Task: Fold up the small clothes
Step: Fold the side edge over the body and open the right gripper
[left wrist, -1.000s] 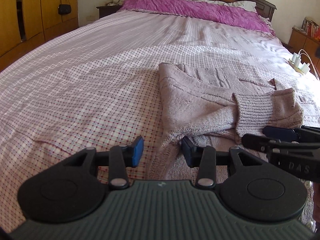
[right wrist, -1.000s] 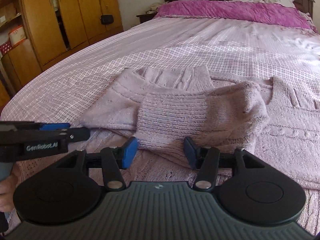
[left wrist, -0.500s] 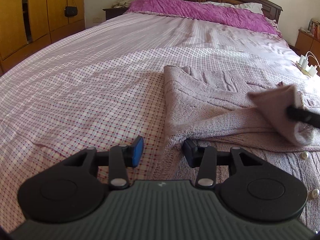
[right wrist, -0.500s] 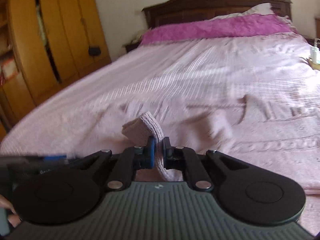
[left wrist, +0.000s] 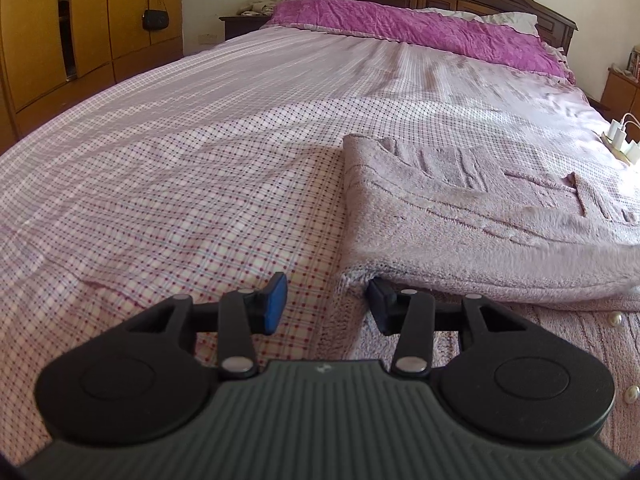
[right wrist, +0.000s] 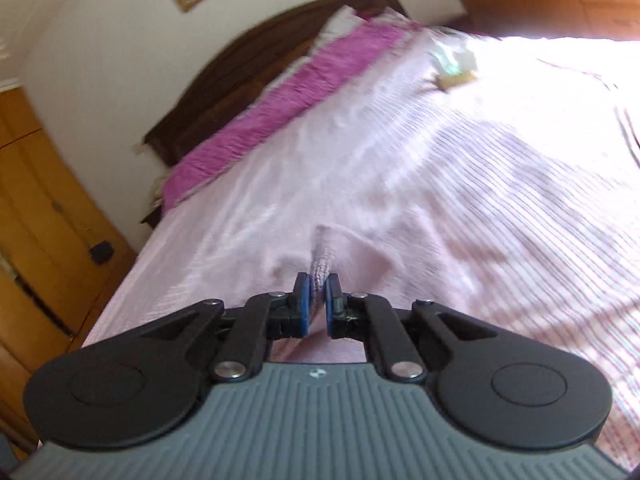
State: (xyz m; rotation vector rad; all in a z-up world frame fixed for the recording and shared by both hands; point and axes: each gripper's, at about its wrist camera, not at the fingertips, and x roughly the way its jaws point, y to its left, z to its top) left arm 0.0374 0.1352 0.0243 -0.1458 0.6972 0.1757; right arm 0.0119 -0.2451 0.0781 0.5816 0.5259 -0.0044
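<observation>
Looking across the bed [left wrist: 200, 140], we see the pink cardigan [left wrist: 460, 232] spread flat on its right half, with nothing blocking it. Our left gripper [left wrist: 326, 304] hangs wide open and empty at its near edge. Our right gripper [right wrist: 316, 304] pinches the sleeve cuff [right wrist: 322, 264] tight.

Legible text, labels, brands, numbers: none. Small pale emblem on each tool's ribbed grey body, too small to read.
</observation>
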